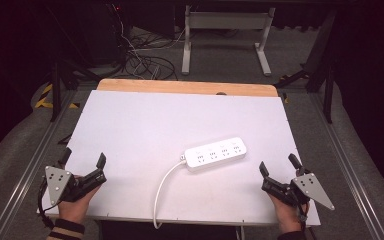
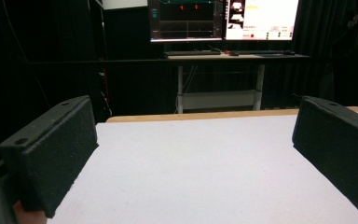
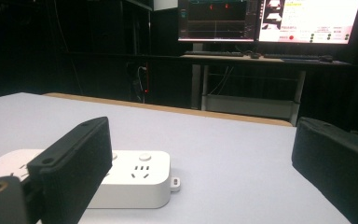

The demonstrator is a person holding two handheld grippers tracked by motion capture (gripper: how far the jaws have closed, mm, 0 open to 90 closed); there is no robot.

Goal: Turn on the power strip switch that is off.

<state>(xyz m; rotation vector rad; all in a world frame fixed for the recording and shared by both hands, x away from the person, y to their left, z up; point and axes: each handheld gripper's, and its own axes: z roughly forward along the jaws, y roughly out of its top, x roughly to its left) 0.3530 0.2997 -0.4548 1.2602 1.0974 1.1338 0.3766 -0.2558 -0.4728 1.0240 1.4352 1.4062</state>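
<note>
Looking over the white table (image 1: 145, 120), I see my left gripper (image 1: 84, 161) released at its near-left corner, bare surface ahead. The power strip (image 1: 215, 154) lies right of centre, its cord (image 1: 161, 192) running off the near edge. My right gripper (image 1: 277, 166) is released just beside it.

Smooth, glossy white plastic power strip (image 1: 215, 153) on a matt white table (image 1: 145, 125) with bare wood far edge.

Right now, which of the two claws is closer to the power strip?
The right claw: it sits just off the power strip's plain end, while the left claw is across the table.
</note>
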